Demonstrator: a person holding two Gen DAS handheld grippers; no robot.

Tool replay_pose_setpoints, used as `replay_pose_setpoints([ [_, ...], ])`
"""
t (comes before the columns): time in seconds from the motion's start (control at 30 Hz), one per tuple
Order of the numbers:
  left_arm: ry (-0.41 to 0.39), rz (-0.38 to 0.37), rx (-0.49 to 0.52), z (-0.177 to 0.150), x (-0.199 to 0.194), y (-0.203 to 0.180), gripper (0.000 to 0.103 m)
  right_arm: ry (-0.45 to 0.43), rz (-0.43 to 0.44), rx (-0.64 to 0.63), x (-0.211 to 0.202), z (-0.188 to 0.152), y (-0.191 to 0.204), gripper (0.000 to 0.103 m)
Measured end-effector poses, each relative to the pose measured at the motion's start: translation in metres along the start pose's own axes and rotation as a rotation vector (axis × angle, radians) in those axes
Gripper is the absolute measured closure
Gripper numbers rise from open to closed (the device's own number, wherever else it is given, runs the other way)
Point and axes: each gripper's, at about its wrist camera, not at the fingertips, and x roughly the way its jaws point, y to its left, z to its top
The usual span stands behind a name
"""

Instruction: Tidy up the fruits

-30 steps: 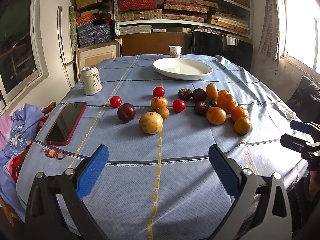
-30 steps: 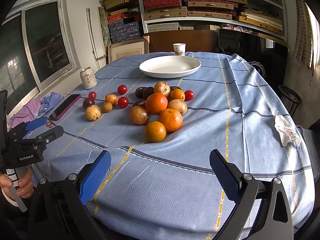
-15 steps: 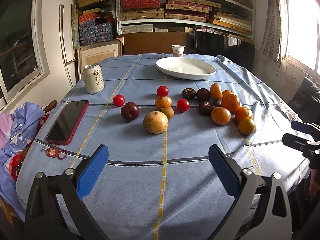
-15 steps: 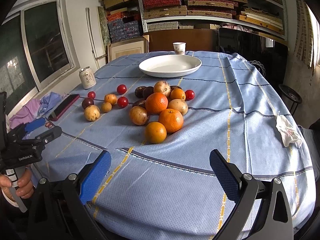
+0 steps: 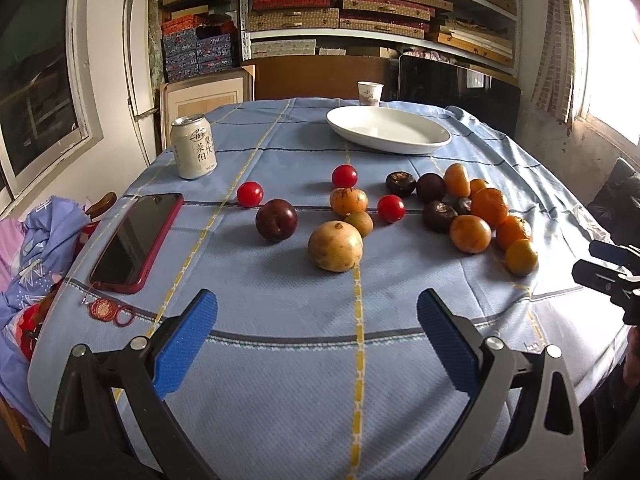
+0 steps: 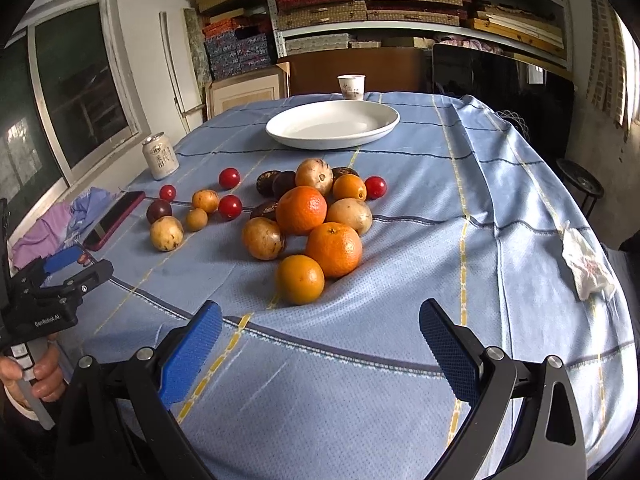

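Loose fruit lies mid-table on a blue cloth: a tan round fruit [image 5: 335, 245], a dark plum [image 5: 276, 220], red tomatoes [image 5: 250, 194], dark fruits [image 5: 430, 187] and a cluster of oranges [image 6: 334, 249]. An empty white plate [image 5: 389, 129] sits at the far side; it also shows in the right wrist view [image 6: 333, 123]. My left gripper [image 5: 318, 336] is open and empty above the near cloth. My right gripper [image 6: 320, 342] is open and empty, just short of the nearest orange [image 6: 300, 279].
A drink can [image 5: 193, 146], a red-cased phone [image 5: 138, 236] and a red keyring [image 5: 105, 310] lie at the left. A paper cup [image 5: 370, 93] stands behind the plate. A crumpled tissue [image 6: 586, 264] lies at the right edge. Shelves of boxes fill the back wall.
Both grippers have moved slightly forward toward the fruit. Jaws stay open. No fruit has moved.
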Motion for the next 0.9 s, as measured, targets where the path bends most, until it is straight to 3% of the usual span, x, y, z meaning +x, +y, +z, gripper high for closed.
replay_pose_setpoints([
  [0.13, 0.001, -0.004, -0.007, 0.005, 0.007, 0.005, 0.005, -0.010, 0.019, -0.006, 0.007, 0.006, 0.002, 0.004],
  [0.23, 0.005, 0.004, -0.017, 0.010, 0.016, 0.013, 0.005, -0.053, 0.089, 0.016, 0.013, 0.006, 0.000, 0.004],
  [0.33, 0.016, 0.003, -0.035, 0.013, 0.027, 0.021, 0.005, -0.005, 0.081, -0.023, 0.027, 0.007, 0.009, 0.003],
  [0.43, 0.023, 0.000, -0.044, 0.014, 0.036, 0.026, 0.005, 0.094, 0.015, 0.002, 0.046, 0.009, 0.010, 0.003],
  [0.57, 0.050, -0.013, -0.049, 0.014, 0.047, 0.030, 0.005, 0.123, 0.064, 0.049, 0.056, 0.010, 0.003, 0.004],
  [0.63, 0.043, -0.043, -0.048, 0.014, 0.047, 0.032, 0.005, 0.103, 0.060, 0.056, 0.056, 0.014, 0.002, 0.009],
  [0.83, 0.045, -0.041, -0.023, 0.008, 0.047, 0.027, 0.005, 0.103, 0.060, 0.078, 0.063, 0.017, 0.001, 0.021],
  [0.9, 0.047, -0.043, -0.022, 0.009, 0.048, 0.027, 0.005, 0.105, 0.072, 0.086, 0.062, 0.016, 0.000, 0.030],
])
